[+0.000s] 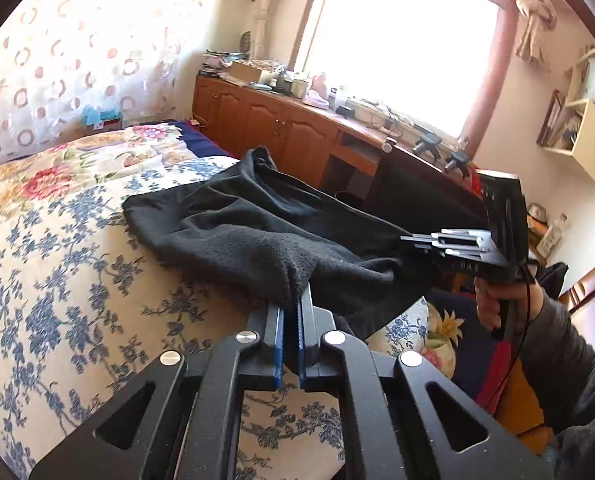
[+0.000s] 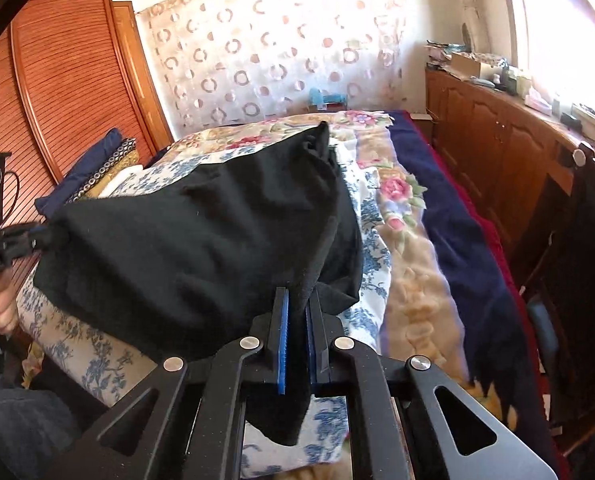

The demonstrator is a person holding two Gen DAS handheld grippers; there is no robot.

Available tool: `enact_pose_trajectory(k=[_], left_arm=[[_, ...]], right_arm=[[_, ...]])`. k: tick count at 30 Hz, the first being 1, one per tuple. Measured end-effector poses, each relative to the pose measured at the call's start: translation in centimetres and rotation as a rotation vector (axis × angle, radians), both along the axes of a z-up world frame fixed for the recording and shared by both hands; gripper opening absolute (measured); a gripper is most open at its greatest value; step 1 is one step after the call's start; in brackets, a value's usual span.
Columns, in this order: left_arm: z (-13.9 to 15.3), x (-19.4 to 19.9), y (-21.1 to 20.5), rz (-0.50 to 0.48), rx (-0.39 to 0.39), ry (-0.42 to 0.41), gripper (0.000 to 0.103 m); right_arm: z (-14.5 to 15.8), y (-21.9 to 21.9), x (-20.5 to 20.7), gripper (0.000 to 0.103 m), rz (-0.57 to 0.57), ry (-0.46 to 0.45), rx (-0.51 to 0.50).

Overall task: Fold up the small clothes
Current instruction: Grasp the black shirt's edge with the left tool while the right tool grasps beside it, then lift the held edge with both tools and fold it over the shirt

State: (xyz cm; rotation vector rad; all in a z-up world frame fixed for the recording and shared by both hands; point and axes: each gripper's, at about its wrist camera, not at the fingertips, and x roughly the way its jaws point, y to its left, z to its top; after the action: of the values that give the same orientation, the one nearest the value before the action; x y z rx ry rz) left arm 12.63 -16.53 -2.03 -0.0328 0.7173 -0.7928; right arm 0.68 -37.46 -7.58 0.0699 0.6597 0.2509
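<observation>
A black fleece garment (image 1: 253,224) lies stretched over the near corner of the bed's blue-floral quilt (image 1: 57,280). My left gripper (image 1: 293,300) is shut on one near corner of it. My right gripper (image 2: 299,300) is shut on the other near corner; it also shows in the left wrist view (image 1: 411,240) at the right, gripping the cloth edge. In the right wrist view the garment (image 2: 201,240) hangs taut between both grippers, and the left gripper (image 2: 37,240) shows at the far left edge. The garment's far end rests on the quilt (image 2: 373,264).
A wooden cabinet (image 1: 265,120) with clutter on top runs under the window beside the bed. A dark chair back (image 1: 425,192) stands close to the right gripper. A wooden slatted wardrobe (image 2: 69,80) and folded bedding (image 2: 105,168) lie on the bed's other side.
</observation>
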Motion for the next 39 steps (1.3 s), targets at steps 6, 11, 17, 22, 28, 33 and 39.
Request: enact_pose_trajectory(k=[6,11,17,22,28,33,39], left_arm=[[-1.6,-0.2,0.1,0.009,0.027,0.031,0.006],[-3.0,-0.3,-0.1,0.01,0.051,0.058,0.006],[-4.2,0.2,0.0,0.005,0.056,0.105,0.006],[-4.6,0.1,-0.1,-0.003,0.065,0.105,0.006],[-2.2,-0.4,0.4,0.007,0.019,0.042,0.006],[3.4,-0.1,1.8,0.042,-0.042,-0.064,0.005],[12.5,0.3,5.1,0.096,-0.121,-0.206,0.005]], right_arm=[[-2.3,-0.9,0.7,0.007,-0.018,0.063,0.008],[-3.4,-0.7,1.9,0.033,-0.028,0.11,-0.016],[-3.4,-0.2,2.7,0.04,-0.014,0.102,-0.016],[-3.5,0.5,2.6,0.008,0.012,0.105,-0.051],[-1.6,0.2,1.8,0.005,0.019,0.034,0.016],[5.5,0.6,-0.3,0.004,0.029,-0.153,0.04],[15.5,2.0,-2.5,0.004,0.075,-0.369,0.047]])
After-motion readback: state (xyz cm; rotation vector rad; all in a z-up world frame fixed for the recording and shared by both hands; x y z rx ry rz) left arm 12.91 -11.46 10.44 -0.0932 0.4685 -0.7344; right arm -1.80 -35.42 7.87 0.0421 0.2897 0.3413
